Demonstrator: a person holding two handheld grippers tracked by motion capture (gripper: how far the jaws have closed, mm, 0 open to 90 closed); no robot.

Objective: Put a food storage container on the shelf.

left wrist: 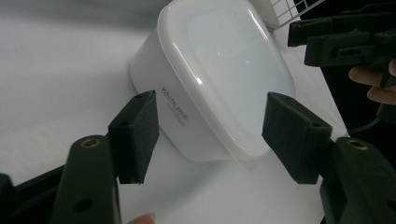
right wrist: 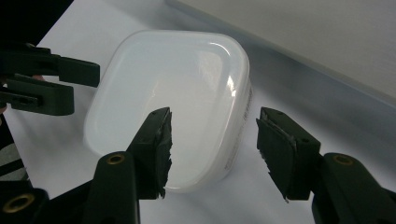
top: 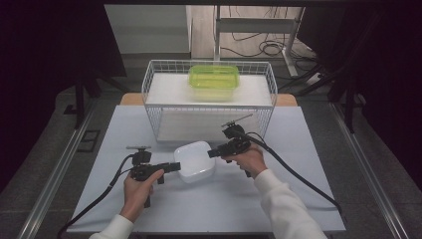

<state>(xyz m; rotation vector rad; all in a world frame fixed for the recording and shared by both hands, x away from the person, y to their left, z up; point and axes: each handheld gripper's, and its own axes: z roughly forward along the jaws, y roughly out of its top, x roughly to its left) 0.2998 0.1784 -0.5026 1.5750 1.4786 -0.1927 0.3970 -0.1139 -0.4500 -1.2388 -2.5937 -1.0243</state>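
Grippers flank the white lidded box (top: 195,161) at table centre: left gripper (top: 175,166) at its 9 o'clock, right gripper (top: 211,153) at 3, both with jaws apart, nothing held. Advice: square both onto opposite corners under the lid lip, close evenly, lift level. Wire basket (top: 154,107) at 12 o'clock carries a green box (top: 213,78) on top.

Count: 2 claws, left claw (top: 175,166) and right claw (top: 213,153), one per hand. 2 lidded containers: 1 white container (top: 194,161) on the worktop (top: 298,169), 1 green container (top: 213,79) on top of the wire rack (top: 154,107). 1 wire rack. 1 worktop. 2 cables, one trailing from each claw. 2 hands in frame.
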